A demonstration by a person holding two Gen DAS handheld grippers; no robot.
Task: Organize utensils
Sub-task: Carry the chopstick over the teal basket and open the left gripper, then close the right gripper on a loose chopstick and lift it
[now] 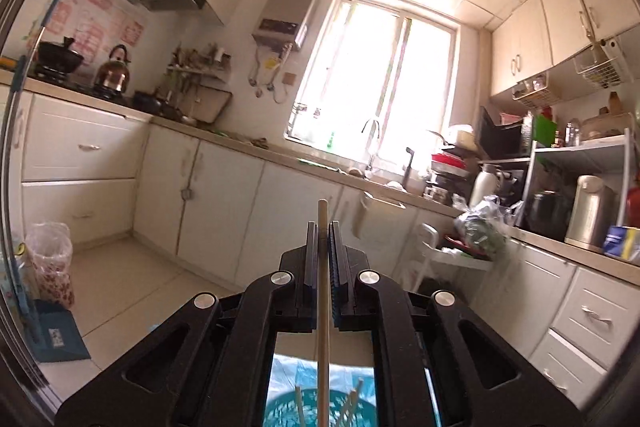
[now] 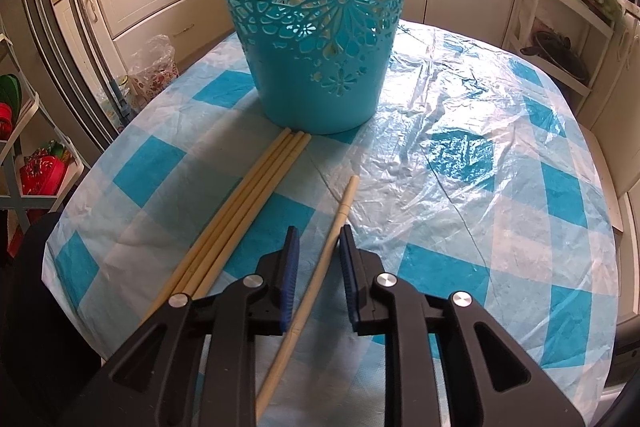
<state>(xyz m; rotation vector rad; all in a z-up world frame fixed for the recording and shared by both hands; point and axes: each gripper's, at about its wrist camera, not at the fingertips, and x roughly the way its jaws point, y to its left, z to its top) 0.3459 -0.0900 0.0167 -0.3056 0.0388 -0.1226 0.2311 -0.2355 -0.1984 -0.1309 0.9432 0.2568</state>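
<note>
My left gripper (image 1: pixel 323 225) is shut on a pale wooden chopstick (image 1: pixel 322 291), which runs straight between the pads and pokes out past the tips. Under it, seen through the gripper frame, is the teal cut-out basket (image 1: pixel 288 407) with a few chopsticks standing inside. In the right wrist view the same basket (image 2: pixel 316 27) stands upright on the table. Several chopsticks (image 2: pixel 248 199) lie side by side in front of it, tips touching its base. My right gripper (image 2: pixel 319 231) is open, low over the cloth, with one single chopstick (image 2: pixel 320 275) lying between its blue pads.
A blue-and-white checked plastic cloth (image 2: pixel 480 187) covers the round table. White kitchen cabinets (image 1: pixel 224 203) and a cluttered counter (image 1: pixel 560 243) ring the room. A bagged bin (image 1: pixel 52 259) stands on the floor at left, and a shelf rack (image 2: pixel 24 163) is beside the table.
</note>
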